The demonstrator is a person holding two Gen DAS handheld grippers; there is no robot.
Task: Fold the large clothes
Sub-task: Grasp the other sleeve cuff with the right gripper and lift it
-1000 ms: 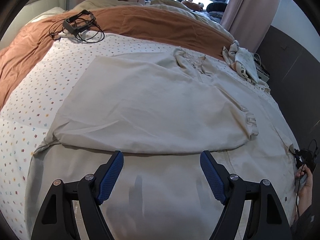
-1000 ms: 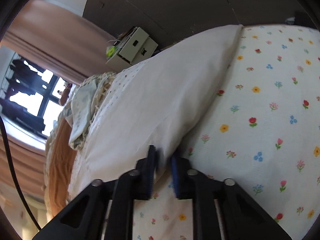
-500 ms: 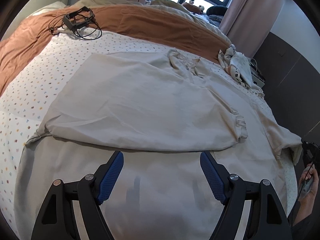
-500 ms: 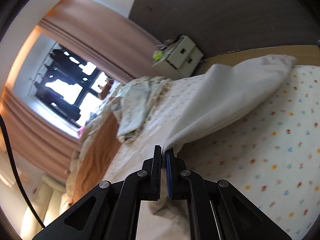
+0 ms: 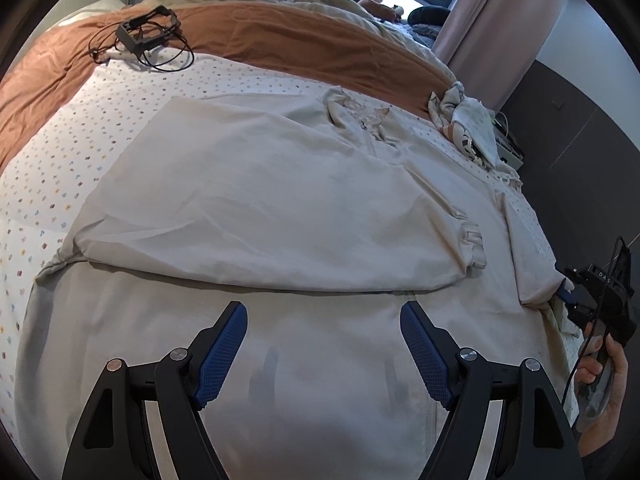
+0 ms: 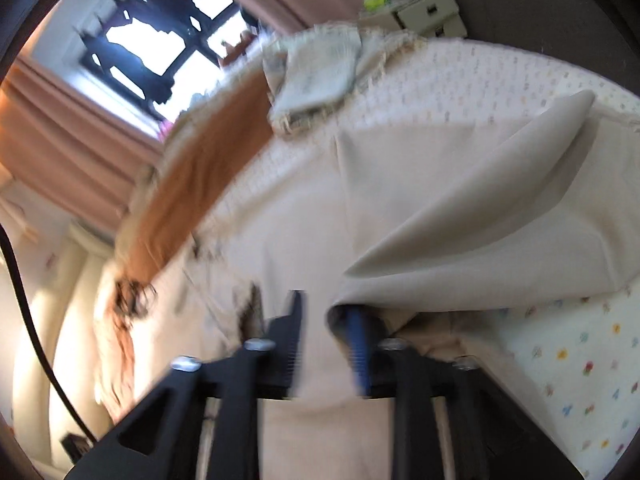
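Note:
A large beige garment (image 5: 272,208) lies spread on the bed, its left side folded over the middle, with a gathered cuff (image 5: 474,246) at the right. My left gripper (image 5: 323,316) is open and empty, hovering above the garment's near part. My right gripper (image 5: 568,294) shows at the bed's right edge, pinching the garment's right sleeve (image 5: 528,256) and lifting it. In the blurred right wrist view the right gripper (image 6: 328,320) has beige sleeve fabric (image 6: 460,216) draped over and between its fingers.
The bed has a flower-print sheet (image 5: 60,152) and a rust-brown duvet (image 5: 304,44) at the far side. A black device with cables (image 5: 148,36) lies far left. Crumpled light clothes (image 5: 468,124) sit at the far right, near a small drawer unit (image 6: 424,12).
My right gripper has lifted the right sleeve off the bed and carried it inward over the garment. The left gripper stayed open and moved a little closer over the garment.

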